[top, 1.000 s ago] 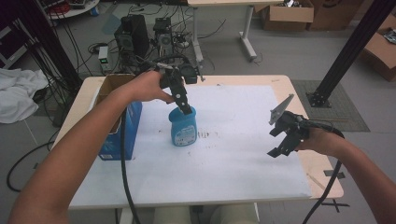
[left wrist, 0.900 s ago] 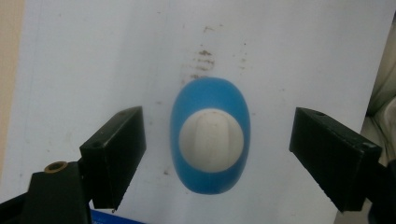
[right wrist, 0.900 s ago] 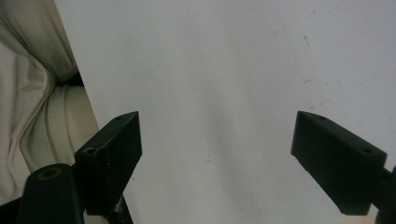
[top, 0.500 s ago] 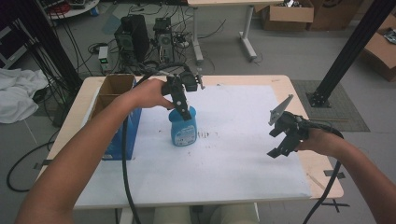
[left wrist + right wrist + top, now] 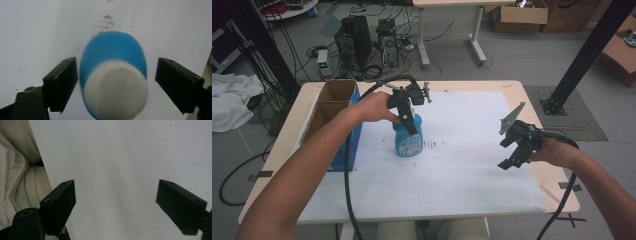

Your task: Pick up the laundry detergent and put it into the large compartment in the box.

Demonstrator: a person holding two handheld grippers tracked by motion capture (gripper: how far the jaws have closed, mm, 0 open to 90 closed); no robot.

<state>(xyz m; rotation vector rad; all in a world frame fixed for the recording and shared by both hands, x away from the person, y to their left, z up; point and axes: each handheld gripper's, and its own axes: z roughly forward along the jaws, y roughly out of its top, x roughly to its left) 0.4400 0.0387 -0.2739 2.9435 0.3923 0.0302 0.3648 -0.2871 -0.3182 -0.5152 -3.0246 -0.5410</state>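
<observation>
High view: left gripper [image 5: 412, 120] over blue bottle [image 5: 408, 141], just right of the cardboard box [image 5: 328, 107] | left gripper view: jaws apart, straddling the cap [image 5: 116, 91]; centre before closing | right gripper view: jaws wide, empty, above surface [image 5: 120, 157]

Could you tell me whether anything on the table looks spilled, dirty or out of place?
Mostly tidy. The white sheet carries brownish specks and smudges just right of the upright blue bottle, looking like old stains, not a fresh spill.
</observation>
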